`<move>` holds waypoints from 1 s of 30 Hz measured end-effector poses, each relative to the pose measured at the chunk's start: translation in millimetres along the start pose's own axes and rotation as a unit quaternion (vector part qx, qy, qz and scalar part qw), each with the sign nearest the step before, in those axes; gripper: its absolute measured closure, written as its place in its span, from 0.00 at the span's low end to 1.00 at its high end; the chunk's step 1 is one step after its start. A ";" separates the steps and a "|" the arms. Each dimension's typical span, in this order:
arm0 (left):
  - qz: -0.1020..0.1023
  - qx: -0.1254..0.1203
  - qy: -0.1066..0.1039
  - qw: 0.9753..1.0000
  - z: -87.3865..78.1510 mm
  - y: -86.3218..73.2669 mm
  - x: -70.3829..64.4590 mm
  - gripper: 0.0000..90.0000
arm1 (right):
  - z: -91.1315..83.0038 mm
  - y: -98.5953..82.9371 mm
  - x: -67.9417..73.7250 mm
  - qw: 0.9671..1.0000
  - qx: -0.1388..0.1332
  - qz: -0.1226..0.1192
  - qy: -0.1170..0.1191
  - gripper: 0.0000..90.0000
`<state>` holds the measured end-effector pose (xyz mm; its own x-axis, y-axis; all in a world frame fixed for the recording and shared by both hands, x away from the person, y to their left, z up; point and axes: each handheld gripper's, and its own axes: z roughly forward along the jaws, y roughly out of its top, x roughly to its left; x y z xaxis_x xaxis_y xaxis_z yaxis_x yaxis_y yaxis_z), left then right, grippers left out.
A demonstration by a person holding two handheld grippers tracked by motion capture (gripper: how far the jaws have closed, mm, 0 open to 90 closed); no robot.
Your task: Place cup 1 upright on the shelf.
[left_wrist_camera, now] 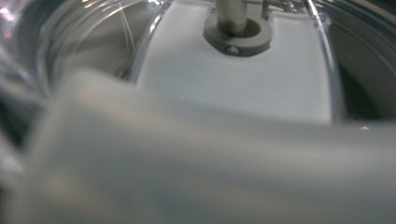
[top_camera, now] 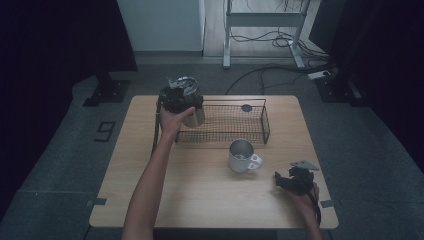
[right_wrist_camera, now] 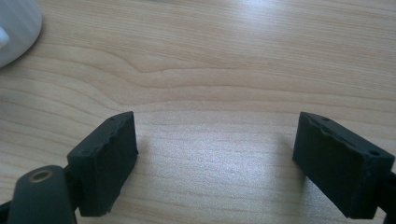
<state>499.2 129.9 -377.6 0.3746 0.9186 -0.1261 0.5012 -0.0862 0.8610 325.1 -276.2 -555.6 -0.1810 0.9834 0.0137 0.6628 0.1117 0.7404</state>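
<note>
My left gripper (top_camera: 184, 102) is held up at the left end of a black wire basket (top_camera: 266, 122), gripping a silvery lidded jug (top_camera: 195, 116). Seen very close in the left gripper view, the jug (left_wrist_camera: 233, 79) has a clear wall, a pale lid and a metal rod through a collar. A blurred grey bar hides the jaws there. My right gripper (top_camera: 286, 181) rests low over the table's front right, open, with bare wood between its pads (right_wrist_camera: 107, 161). A white mug (top_camera: 242, 156) stands in front of the basket, and its edge (right_wrist_camera: 14, 28) shows in the right gripper view.
A small dark round thing (top_camera: 246, 107) lies in the basket's far right part. The wooden table (top_camera: 200, 200) has free room at front left and centre. Beyond it are stand legs and cables on the floor (top_camera: 280, 70).
</note>
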 end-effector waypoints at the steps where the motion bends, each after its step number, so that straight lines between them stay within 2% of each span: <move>1: 0.001 0.000 0.002 1.000 1.2 0.0 -0.5 0.04 | 0.0 0.0 0.0 1.000 0.000 0.000 0.000 0.15; 11: -0.002 0.004 0.001 1.000 14.5 -4.1 0.3 0.04 | 0.0 0.0 0.0 1.000 0.000 0.000 0.000 0.15; 30: 0.004 0.018 0.020 1.000 38.6 -13.4 6.1 0.04 | 0.2 0.3 -0.2 1.000 0.001 -0.001 -0.001 0.15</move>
<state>524.9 121.8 -409.0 0.3470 0.9326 -0.0992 0.5262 -0.1060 0.8438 325.5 -276.3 -555.5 -0.1809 0.9834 0.0120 0.6634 0.1131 0.7396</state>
